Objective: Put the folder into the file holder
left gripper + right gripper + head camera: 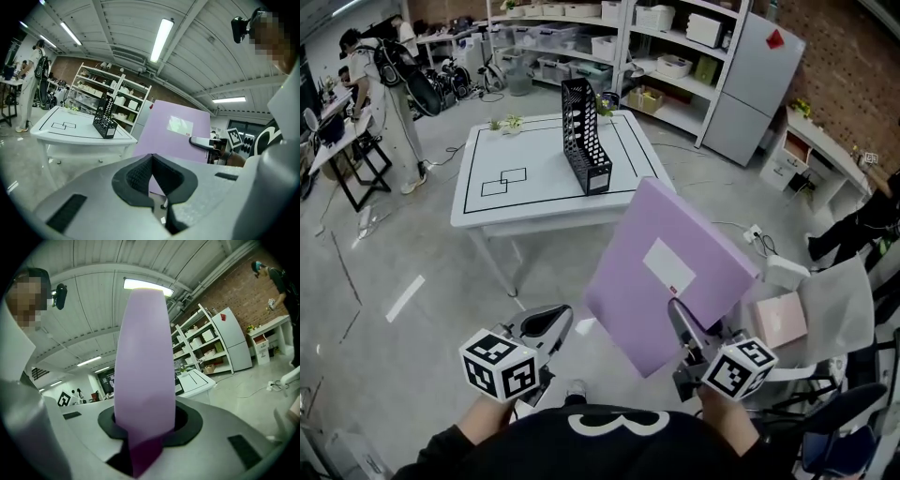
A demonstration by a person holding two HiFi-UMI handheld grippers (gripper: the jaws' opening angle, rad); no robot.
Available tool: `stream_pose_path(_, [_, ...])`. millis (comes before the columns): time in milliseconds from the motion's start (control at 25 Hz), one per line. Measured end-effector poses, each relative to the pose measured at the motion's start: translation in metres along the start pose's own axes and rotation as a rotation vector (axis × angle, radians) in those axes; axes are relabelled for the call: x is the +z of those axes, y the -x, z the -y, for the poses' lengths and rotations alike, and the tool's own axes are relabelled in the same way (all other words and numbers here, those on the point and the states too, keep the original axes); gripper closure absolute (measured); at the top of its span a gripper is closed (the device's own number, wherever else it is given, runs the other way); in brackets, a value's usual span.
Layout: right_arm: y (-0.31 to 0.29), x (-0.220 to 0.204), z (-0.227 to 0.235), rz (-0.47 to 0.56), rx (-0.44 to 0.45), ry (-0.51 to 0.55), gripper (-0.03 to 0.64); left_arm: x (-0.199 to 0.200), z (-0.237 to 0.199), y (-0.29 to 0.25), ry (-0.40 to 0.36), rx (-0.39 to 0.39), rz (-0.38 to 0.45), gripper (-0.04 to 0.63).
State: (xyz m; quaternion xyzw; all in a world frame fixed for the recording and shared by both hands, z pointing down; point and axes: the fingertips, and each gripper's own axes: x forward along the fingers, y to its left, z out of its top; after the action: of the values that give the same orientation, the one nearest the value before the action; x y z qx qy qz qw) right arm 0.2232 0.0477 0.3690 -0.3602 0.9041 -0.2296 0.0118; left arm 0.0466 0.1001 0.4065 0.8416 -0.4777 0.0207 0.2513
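While a smooth lilac rectangular folder point(670, 267) is clamped edge-on by the right gripper point(678, 319) above grey concrete floor point(412, 281), the left gripper point(551, 321) is closed, empty. A black perforated file holder point(584, 136) is stood upright on a white table point(534, 202), well apart.

Lab/workshop: concrete floor point(384, 281), brick wall point(844, 66), shelves point(675, 56) w/ bins, line-marked white table point(553, 150).
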Motion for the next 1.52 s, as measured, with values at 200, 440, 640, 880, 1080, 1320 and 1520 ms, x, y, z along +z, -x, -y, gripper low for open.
stream_pose_path(200, [-0.067,0.021,0.005,0.015,-0.024,0.045,0.477,0.039,-0.059,-0.017,-0.021,-0.003,0.006,0.589])
stream_pose_path(440, [-0.125,0.048,0.013,0.065,-0.037,0.105,0.477,0.068,-0.117,-0.037,-0.064,0.017,0.014,0.590])
stream_pose_path(640, [-0.156,0.070,0.023,0.092,-0.066,0.132,0.479,0.083,-0.142,-0.049,-0.065,0.026,0.028,0.591])
stream_pose_path(880, [-0.202,0.108,0.040,0.146,-0.064,0.169,0.479,0.097,-0.179,-0.072,-0.042,0.045,0.029,0.589])
stream_pose_path(1080, [-0.251,0.144,0.059,0.186,-0.064,0.199,0.479,0.122,-0.217,-0.097,-0.032,0.072,0.028,0.589])
stream_pose_path(1320, [-0.319,0.179,0.077,0.194,-0.064,0.265,0.479,0.159,-0.264,-0.130,-0.006,0.103,0.032,0.589])
stream_pose_path(1520, [-0.370,0.199,0.085,0.203,-0.060,0.294,0.479,0.187,-0.300,-0.149,-0.009,0.115,0.049,0.591])
